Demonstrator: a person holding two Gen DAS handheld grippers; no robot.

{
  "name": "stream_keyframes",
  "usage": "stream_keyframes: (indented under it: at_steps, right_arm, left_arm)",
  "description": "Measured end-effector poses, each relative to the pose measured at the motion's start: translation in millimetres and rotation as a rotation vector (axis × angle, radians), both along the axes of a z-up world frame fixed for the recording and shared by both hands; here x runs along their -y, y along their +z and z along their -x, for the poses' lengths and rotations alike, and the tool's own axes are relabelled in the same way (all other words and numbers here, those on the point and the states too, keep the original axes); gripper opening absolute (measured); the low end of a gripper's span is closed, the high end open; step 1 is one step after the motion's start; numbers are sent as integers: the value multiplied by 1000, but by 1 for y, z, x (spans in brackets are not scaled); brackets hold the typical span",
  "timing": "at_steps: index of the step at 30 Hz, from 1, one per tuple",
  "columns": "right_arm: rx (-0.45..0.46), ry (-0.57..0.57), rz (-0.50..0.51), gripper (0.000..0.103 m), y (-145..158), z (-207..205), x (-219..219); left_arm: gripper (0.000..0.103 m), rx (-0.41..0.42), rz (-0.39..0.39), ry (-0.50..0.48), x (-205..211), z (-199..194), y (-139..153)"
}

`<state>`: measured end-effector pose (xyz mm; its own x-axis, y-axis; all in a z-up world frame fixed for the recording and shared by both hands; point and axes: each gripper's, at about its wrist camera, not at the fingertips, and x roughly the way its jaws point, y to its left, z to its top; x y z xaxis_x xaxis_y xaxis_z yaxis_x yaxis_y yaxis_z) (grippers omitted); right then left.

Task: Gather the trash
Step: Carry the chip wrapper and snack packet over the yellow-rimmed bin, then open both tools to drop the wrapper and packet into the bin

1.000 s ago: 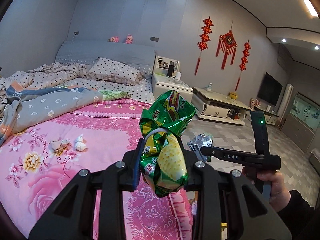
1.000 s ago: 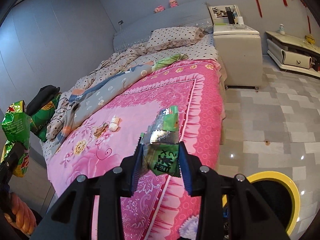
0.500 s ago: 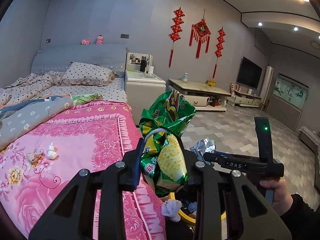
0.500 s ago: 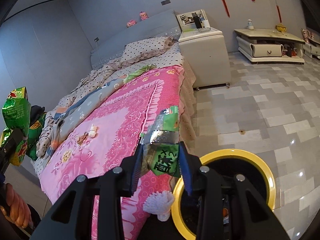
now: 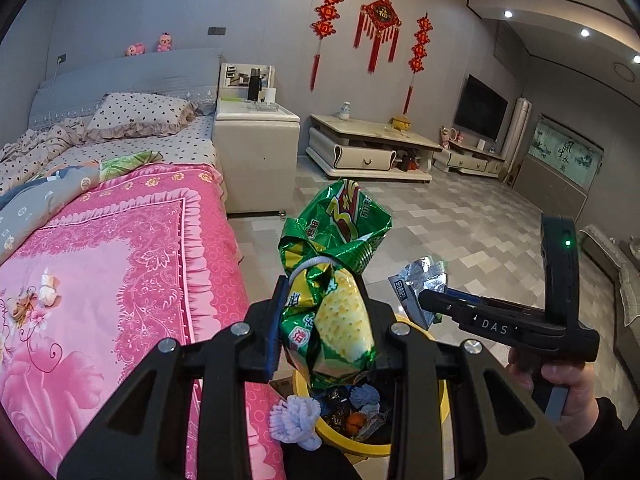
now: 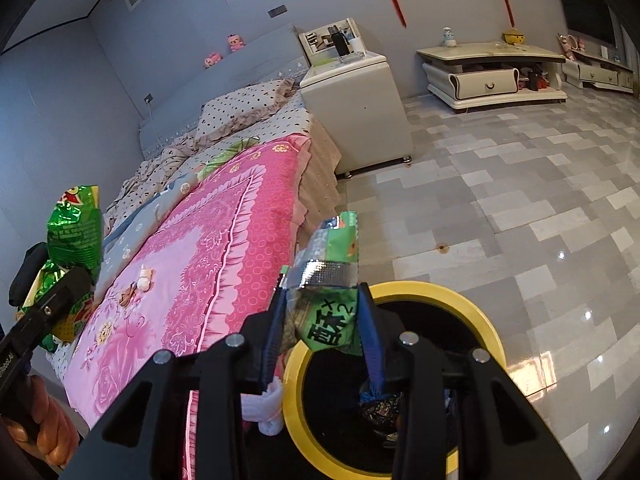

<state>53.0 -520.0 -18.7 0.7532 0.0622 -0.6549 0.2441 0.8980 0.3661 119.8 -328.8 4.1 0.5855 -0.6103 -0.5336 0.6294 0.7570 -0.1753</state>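
Two pieces of trash are over the yellow bin [image 6: 472,304] at 6 o'clock, my left gripper [image 5: 326,330] clamped on the green snack bag [image 5: 334,280] and my right gripper [image 6: 324,324] clamped on the small wrapper [image 6: 328,292], so next I think I should open both and drop them in.

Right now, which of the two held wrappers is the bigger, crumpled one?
The green snack bag in the left gripper; the right gripper holds a smaller, flatter green-and-silver wrapper.

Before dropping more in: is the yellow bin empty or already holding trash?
Already holding trash. The yellow bin shows crumpled wrappers inside, seen below the left tool.
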Motion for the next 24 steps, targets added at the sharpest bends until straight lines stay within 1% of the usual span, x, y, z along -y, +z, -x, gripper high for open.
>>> stream_keyframes:
  at_steps: [9,15,18,19,22,23,24]
  right_arm:
    - [-36,-58,-43,33,-24,7,25]
    - [-60,-102,-42,34,-36,12,33]
    - [-64,-116,-49,36,-39,15,37]
    - [-64,-122,-50,38,-39,17,38]
    - [-55,-137,-45,40,-36,22,41]
    - [-53,-141,-42,40,-34,24,41]
    - [-50,-146,-42,42,-33,25,42]
  left_arm:
    - [29,-115,-61,-51,45,-33,-55]
    - [30,-163,-90,-84,62,-39,-89]
    - [31,-181,-92,-92,65,-41,-97]
    - [31,-184,-89,-96,65,-40,-98]
    - [33,-182,-88,-98,65,-41,-98]
    - [34,-181,-84,-98,64,-41,-98]
    - [37,-183,-78,-100,63,-41,-97]
